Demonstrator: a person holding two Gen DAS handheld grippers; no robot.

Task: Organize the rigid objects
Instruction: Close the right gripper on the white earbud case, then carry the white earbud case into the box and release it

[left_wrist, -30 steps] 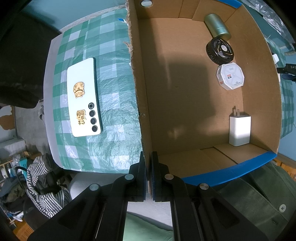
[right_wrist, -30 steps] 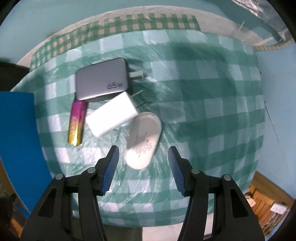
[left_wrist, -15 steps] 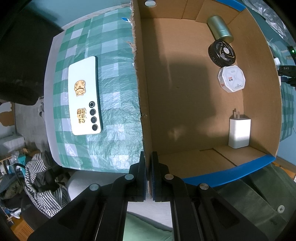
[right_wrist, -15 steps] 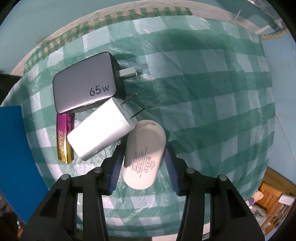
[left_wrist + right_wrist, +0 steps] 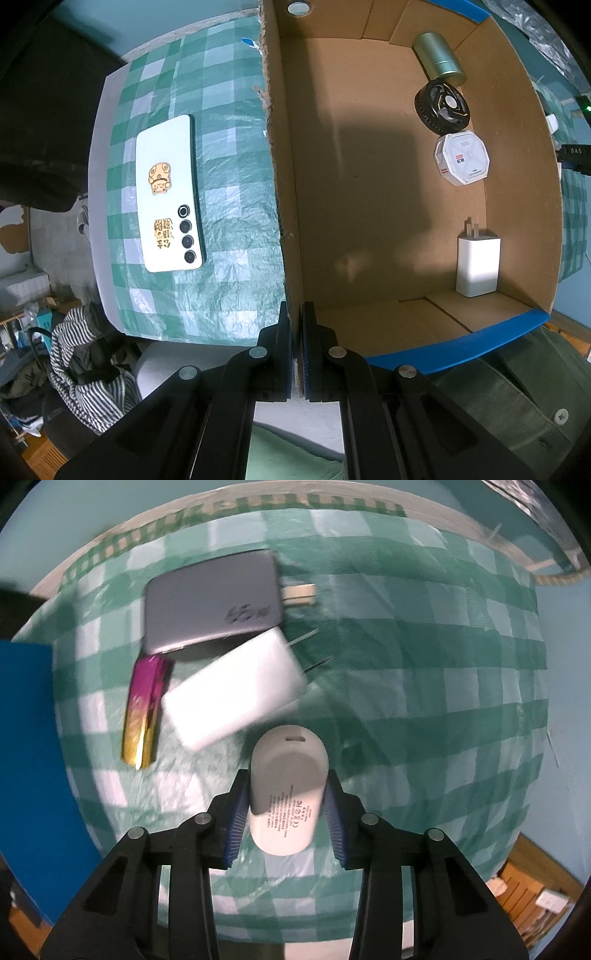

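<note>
Currently I am in the pick-up step: the cardboard box (image 5: 369,206) takes the rigid objects from the green checked tablecloth (image 5: 406,686), and one more is in my grip.

Box: my left gripper (image 5: 296,354) is clamped together on its near wall, holding it steady. Inside, along the right wall, sit a green tin (image 5: 437,59), a black round fan (image 5: 442,107), a white octagonal case (image 5: 462,158) and a white plug adapter (image 5: 477,266) standing upright. Most of the floor is bare cardboard.

Outside the box, on the cloth to its left: a white phone (image 5: 169,199), face down.

Right side, still on the cloth: a grey 65 W charger (image 5: 212,602), a white charger (image 5: 234,686) partly under its edge, and a pink-and-gold bar (image 5: 145,710) just beside both.

My right gripper (image 5: 285,808) is closed on the white oval power bank (image 5: 286,790); both pads press its long sides. It appears lifted off the cloth, though I cannot tell for certain.

Next move, as I judge it: carry the power bank over the box rim and set it on the open floor, away from the four items there. Smooth shell, so a slip is possible.
</note>
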